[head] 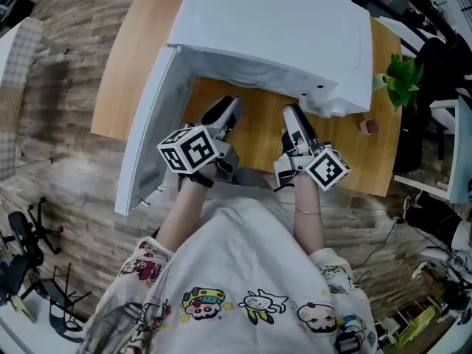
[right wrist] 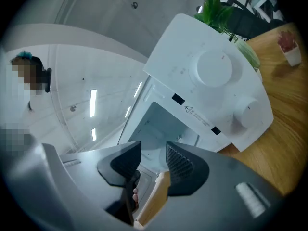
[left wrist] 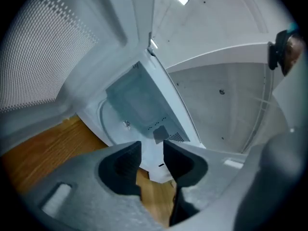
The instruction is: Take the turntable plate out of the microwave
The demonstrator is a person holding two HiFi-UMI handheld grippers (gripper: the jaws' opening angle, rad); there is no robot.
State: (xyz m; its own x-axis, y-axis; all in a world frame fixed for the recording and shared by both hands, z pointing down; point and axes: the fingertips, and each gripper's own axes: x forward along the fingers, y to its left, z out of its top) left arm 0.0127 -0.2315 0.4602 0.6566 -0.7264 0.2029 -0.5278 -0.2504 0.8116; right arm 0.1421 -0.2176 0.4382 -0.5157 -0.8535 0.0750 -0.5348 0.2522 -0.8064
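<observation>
Wooden table point(head: 134, 65) on plank floor point(head: 66, 80) — open microwave point(head: 280, 28), left tongs point(left wrist: 151, 154) and right tongs point(right wrist: 154, 156) apart

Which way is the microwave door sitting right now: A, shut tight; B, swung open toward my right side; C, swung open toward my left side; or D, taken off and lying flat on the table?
C: in the head view the microwave door stands swung out at the left of the microwave, and both gripper views look into the open cavity.
</observation>
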